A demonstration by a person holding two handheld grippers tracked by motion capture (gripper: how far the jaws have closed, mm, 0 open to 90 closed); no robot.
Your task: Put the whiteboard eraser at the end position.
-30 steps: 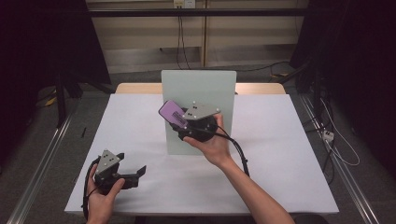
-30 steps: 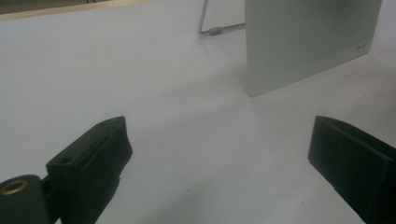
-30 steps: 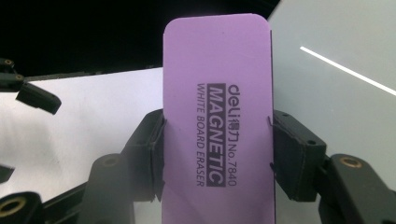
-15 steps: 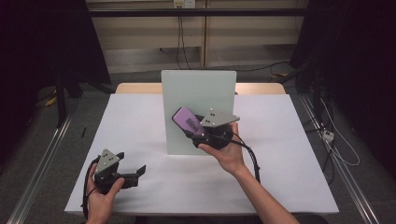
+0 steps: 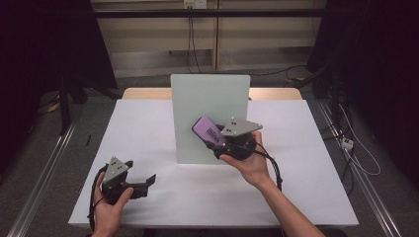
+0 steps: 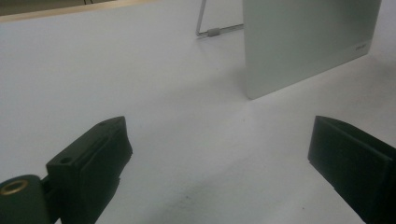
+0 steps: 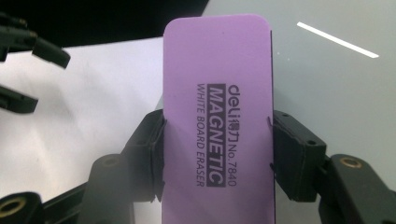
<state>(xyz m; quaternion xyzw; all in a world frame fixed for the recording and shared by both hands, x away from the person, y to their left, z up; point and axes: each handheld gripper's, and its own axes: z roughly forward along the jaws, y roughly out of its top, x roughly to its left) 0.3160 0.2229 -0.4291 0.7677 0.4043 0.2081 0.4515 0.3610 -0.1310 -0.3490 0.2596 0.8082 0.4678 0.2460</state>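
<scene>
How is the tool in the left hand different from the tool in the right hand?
The left tool is open with nothing between its jaws, while the right tool is shut on a purple whiteboard eraser. The left tool sits low by the near edge of the white table; the right tool is held up in front of the upright grey board. Both have black jaws, a grey three-cornered plate on top, and a trailing cable.

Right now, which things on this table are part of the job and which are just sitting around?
In the job:
- purple eraser, clamped in the right hand-held gripper
- upright whiteboard, right behind the eraser

Just about:
- left hand-held gripper, open over bare table
- cables on the floor
- wooden bench behind the board
</scene>
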